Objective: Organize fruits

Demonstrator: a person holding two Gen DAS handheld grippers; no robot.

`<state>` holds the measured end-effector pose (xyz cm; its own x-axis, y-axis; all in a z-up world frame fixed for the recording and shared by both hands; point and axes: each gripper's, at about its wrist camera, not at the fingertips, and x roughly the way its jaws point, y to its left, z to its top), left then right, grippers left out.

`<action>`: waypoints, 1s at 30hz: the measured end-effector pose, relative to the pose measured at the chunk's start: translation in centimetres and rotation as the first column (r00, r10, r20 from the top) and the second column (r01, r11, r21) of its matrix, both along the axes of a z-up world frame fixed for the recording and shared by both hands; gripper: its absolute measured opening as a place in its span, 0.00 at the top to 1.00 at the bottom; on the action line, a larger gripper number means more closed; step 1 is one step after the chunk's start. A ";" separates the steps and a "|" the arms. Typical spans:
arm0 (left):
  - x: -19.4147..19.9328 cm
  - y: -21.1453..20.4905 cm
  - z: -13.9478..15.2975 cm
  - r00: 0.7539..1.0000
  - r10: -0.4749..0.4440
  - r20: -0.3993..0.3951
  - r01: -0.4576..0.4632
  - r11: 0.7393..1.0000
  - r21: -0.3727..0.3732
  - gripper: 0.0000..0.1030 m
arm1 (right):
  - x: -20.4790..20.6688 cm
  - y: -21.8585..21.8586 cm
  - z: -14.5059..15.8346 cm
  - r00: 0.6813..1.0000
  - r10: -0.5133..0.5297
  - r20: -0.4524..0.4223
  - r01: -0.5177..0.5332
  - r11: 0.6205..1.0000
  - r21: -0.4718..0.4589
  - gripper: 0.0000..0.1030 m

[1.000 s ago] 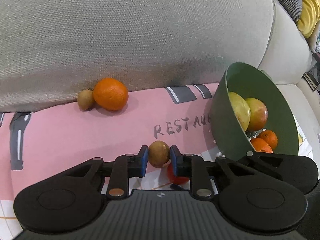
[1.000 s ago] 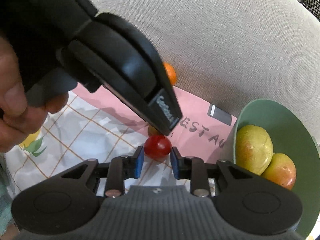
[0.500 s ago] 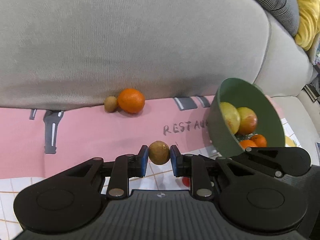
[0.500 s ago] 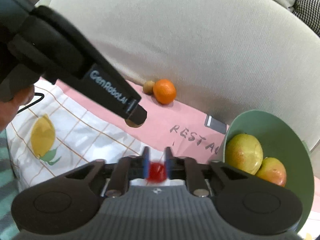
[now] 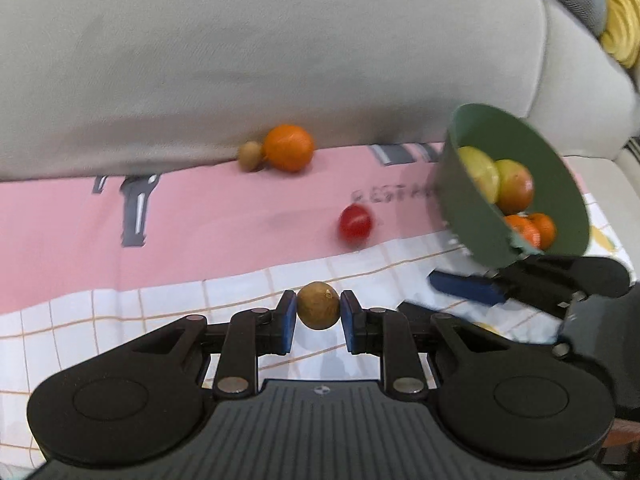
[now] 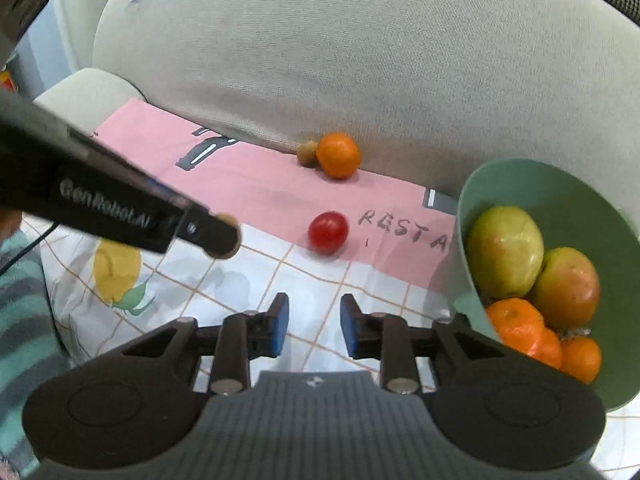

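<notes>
My left gripper is shut on a small brown round fruit and holds it above the checked cloth; it shows from the side in the right wrist view. My right gripper is open and empty. A red tomato lies on the pink cloth ahead of it, also in the left wrist view. A green bowl at right holds two apples and several tangerines. An orange and a kiwi lie against the sofa back.
A pink and checked cloth covers the grey sofa seat. The grey sofa back rises right behind the fruit. A yellow item lies at the far right on the sofa.
My right gripper has opened and let go of the red tomato, which now lies on the pink cloth. Both grippers have pulled back. The left still holds the brown fruit.
</notes>
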<state>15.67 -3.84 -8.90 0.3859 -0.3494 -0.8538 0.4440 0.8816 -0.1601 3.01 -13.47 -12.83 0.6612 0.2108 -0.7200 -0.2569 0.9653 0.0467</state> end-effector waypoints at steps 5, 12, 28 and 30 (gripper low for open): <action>0.6 0.2 -1.4 1.000 0.009 0.004 -0.009 0.999 0.043 0.75 | 1.6 1.1 0.2 0.997 0.014 0.077 -0.011 0.999 -0.047 0.74; 0.7 0.0 -3.3 0.999 -0.051 -0.002 0.051 0.995 0.083 0.74 | 4.0 2.6 -0.6 0.995 0.024 0.093 -0.012 0.991 -0.133 0.74; 0.8 0.6 -4.1 0.997 -0.080 0.002 0.080 0.996 0.043 0.73 | 6.5 2.4 -2.4 0.997 0.041 0.072 -0.031 0.990 -0.135 0.72; 0.8 0.6 -4.1 0.997 -0.075 -0.001 0.075 0.996 0.040 0.73 | 6.8 2.5 -2.4 0.997 0.042 0.061 -0.034 0.990 -0.137 0.72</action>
